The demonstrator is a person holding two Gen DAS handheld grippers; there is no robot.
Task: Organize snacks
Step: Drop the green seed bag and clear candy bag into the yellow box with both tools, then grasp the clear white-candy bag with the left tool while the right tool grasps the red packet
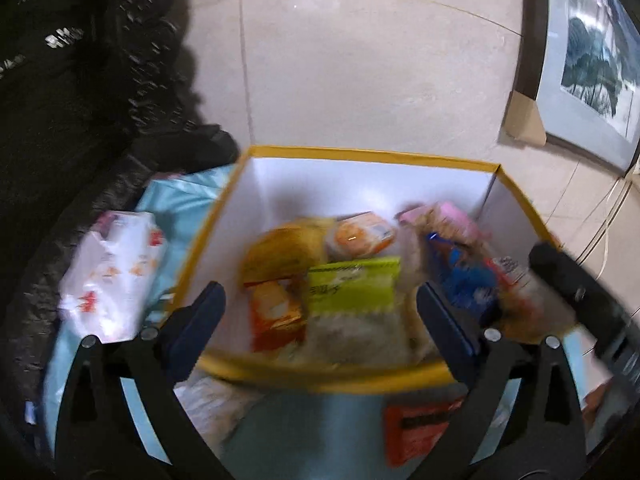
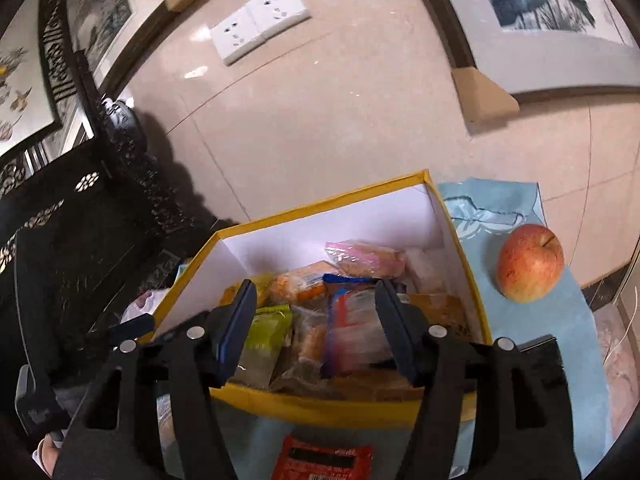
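Note:
A yellow-rimmed white box (image 1: 372,156) (image 2: 472,276) sits on a light blue cloth and holds several snack packets. Among them are a green packet (image 1: 352,284) (image 2: 266,334), an orange packet (image 1: 276,316), a pink-wrapped packet (image 2: 368,258) and a blue and red clear bag (image 2: 352,328). My left gripper (image 1: 320,308) is open over the box's near side, empty. My right gripper (image 2: 316,312) is open just above the blue and red bag, with nothing between its fingers. A red packet (image 1: 420,428) (image 2: 324,460) lies on the cloth in front of the box.
A red apple (image 2: 530,264) rests on the cloth right of the box. A white packet with red print (image 1: 112,276) lies left of the box. Dark carved furniture (image 2: 80,240) stands at the left. A tiled wall with sockets (image 2: 260,20) and framed pictures is behind.

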